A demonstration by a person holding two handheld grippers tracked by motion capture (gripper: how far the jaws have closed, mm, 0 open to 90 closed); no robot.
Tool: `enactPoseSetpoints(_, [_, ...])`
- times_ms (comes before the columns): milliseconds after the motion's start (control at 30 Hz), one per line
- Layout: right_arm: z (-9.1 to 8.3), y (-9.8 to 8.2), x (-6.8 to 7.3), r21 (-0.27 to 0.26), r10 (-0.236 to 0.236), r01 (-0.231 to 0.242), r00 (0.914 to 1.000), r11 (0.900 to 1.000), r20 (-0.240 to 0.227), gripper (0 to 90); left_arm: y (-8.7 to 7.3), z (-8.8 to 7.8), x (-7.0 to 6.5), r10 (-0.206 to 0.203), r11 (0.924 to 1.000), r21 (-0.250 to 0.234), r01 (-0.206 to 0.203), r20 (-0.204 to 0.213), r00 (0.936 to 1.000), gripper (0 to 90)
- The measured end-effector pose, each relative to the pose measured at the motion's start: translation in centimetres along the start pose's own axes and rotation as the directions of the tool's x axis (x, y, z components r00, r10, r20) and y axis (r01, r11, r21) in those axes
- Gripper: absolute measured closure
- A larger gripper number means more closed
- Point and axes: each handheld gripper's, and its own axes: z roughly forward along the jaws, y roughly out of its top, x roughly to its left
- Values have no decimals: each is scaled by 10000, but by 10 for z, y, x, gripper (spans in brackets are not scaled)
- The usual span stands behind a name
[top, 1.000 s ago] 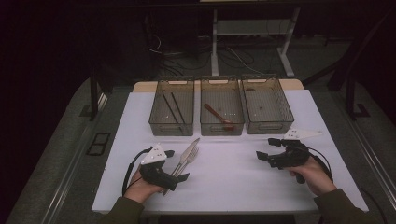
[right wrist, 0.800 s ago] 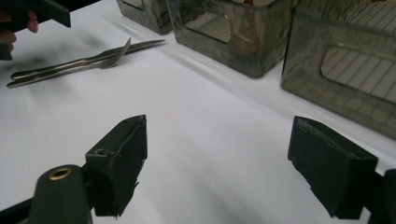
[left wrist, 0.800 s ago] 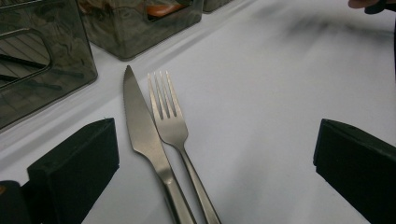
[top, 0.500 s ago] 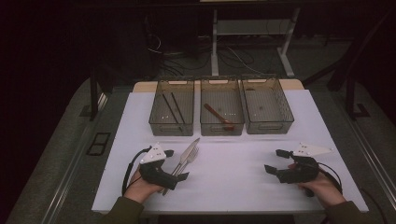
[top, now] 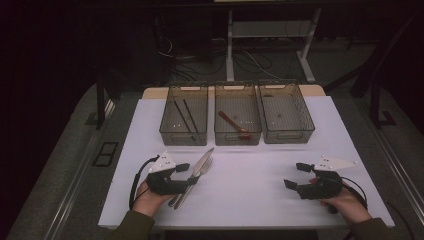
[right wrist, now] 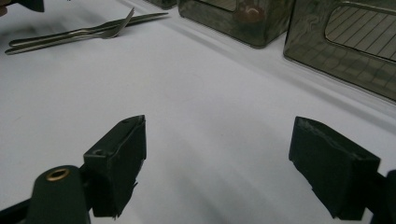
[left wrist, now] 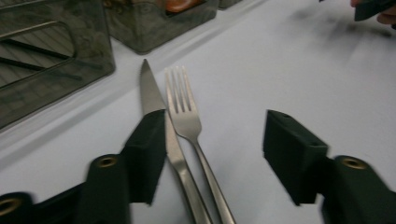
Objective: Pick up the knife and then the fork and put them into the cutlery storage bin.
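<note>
A steel knife (left wrist: 149, 93) and a steel fork (left wrist: 184, 112) lie side by side on the white table, tips toward the bins. My left gripper (left wrist: 215, 140) straddles their handles. Its jaws have just been closing, and both utensils lie between them. One jaw sits against the knife, the other stands well off the fork, so nothing is gripped. From above, the left gripper (top: 189, 175) is at the near left, over the knife (top: 206, 157) and fork (top: 201, 171). My right gripper (top: 295, 175) rests open at the near right, with bare table between its jaws (right wrist: 217, 154).
Three clear bins stand in a row at the back. The left bin (top: 183, 141) holds two dark chopsticks (top: 186, 117), the middle bin (top: 237, 141) a reddish-brown spoon (top: 234, 124), and the right bin (top: 290, 137) looks bare. White table (top: 250, 195) spreads between the hands.
My right gripper has moved right and back toward the near edge of the table. The left hand has stayed over the knife and fork.
</note>
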Motion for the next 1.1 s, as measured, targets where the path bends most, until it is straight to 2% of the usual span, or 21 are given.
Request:
enactPoseSetpoints(233, [1, 0, 0, 61, 16, -16, 10000, 10000, -7, 181, 1, 6, 5, -307, 9982, 523, 308, -31, 9995, 751])
enactPoseSetpoints(367, [1, 0, 0, 70, 7, -7, 10000, 10000, 2, 181, 3, 16, 5, -252, 9953, 931, 262, -121, 9996, 868])
enactPoseSetpoints(533, [1, 0, 0, 86, 46, -46, 10000, 10000, 14, 182, 3, 29, 5, -74, 9901, 1394, 130, -406, 9991, 888])
enactPoseSetpoints(733, [1, 0, 0, 59, -16, 16, 10000, 10000, 18, 182, 3, 40, 2, -68, 9876, 1564, 158, -578, 9983, 889])
enactPoseSetpoints(800, [1, 0, 0, 63, -21, 20, 10000, 10000, 19, 182, 3, 41, 2, 153, 9842, 1769, -39, -634, 9979, 888])
enactPoseSetpoints(1100, [1, 0, 0, 64, -53, 53, 10000, 10000, 47, 182, 3, 44, 0, 240, 9830, 1834, -75, -876, 9959, 888])
